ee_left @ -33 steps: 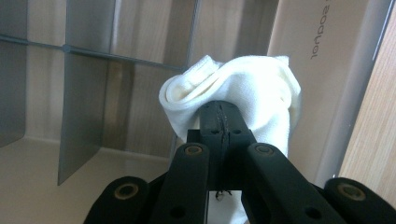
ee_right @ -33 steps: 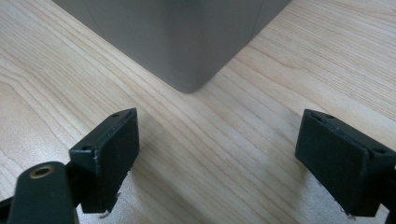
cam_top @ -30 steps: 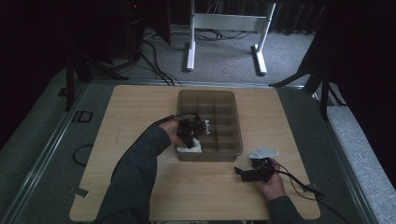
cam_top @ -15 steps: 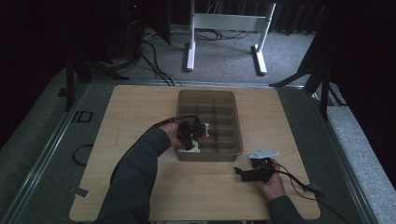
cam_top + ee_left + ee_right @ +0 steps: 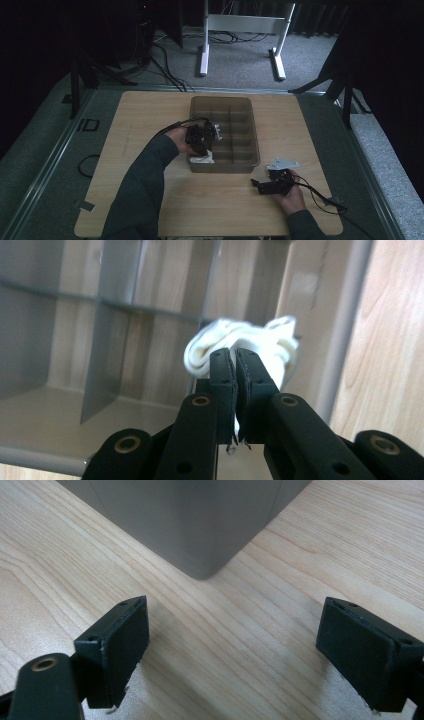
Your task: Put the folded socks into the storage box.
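Near the front edge of the wooden table (image 5: 150, 120), the right gripper (image 5: 261, 186) lies low by the person's right hand (image 5: 288, 196). Its jaws stand wide apart with nothing between them. They point toward the near right corner of the grey box (image 5: 200, 525), and bare wood lies between them and that corner.

Farther in, the left gripper (image 5: 200, 150) is at the near left corner of the box (image 5: 252, 150). Its jaws are squeezed tight on a white cloth (image 5: 240, 347). The cloth is bunched up into a soft lump, so I cannot tell which way it runs long. It puffs out past the jaw tips and sits right at the box wall, over the corner part of the box. Thin walls split the box into many small parts. The box runs long from the person toward the back of the table.

Past the table, a white stand (image 5: 245, 30) and black cables (image 5: 165, 65) sit on the grey floor.
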`<action>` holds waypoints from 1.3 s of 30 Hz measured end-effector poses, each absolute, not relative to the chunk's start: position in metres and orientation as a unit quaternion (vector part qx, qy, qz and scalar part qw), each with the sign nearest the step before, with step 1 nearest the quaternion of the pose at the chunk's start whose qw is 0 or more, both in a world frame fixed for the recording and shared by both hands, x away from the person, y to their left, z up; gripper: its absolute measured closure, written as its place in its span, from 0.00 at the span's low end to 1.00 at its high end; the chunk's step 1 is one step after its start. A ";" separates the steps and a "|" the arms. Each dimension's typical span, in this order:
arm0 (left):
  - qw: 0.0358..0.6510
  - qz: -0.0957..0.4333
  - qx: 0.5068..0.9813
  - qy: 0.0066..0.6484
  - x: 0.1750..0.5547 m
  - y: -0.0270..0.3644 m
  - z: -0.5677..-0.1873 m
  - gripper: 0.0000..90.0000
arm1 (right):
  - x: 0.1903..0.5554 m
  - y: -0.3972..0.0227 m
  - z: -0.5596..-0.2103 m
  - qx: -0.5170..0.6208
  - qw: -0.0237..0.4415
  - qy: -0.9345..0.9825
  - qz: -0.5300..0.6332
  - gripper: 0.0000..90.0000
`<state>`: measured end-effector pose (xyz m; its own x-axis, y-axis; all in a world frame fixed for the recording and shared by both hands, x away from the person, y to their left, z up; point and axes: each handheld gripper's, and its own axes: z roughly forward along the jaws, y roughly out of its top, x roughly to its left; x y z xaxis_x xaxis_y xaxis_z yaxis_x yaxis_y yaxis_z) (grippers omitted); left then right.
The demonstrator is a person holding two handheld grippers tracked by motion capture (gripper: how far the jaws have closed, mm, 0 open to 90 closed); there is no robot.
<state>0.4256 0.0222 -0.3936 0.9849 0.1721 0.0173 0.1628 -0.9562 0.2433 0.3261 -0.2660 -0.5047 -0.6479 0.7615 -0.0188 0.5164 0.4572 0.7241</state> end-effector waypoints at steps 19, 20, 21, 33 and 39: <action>0.090 0.019 0.993 0.079 0.426 0.007 -0.411 1.00 | 0.326 -0.266 -0.505 0.382 0.173 0.836 0.354 0.15; 0.087 0.020 0.993 0.079 0.426 0.007 -0.412 1.00 | 0.326 -0.266 -0.505 0.382 0.173 0.836 0.354 0.15; 0.084 0.021 0.993 0.079 0.426 0.007 -0.413 1.00 | 0.326 -0.266 -0.505 0.382 0.173 0.836 0.354 0.15; 0.084 0.012 0.992 0.092 0.428 0.007 -0.425 1.00 | 0.326 -0.266 -0.505 0.382 0.173 0.836 0.354 0.15; 0.100 0.004 0.989 0.105 0.428 0.012 -0.433 1.00 | 0.326 -0.266 -0.505 0.382 0.173 0.836 0.354 0.15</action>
<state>0.4281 0.0116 -0.4333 0.9781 0.2079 -0.0129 0.2062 -0.9580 0.1993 0.3260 -0.2660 -0.5047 -0.6479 0.7615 -0.0196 0.5162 0.4578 0.7238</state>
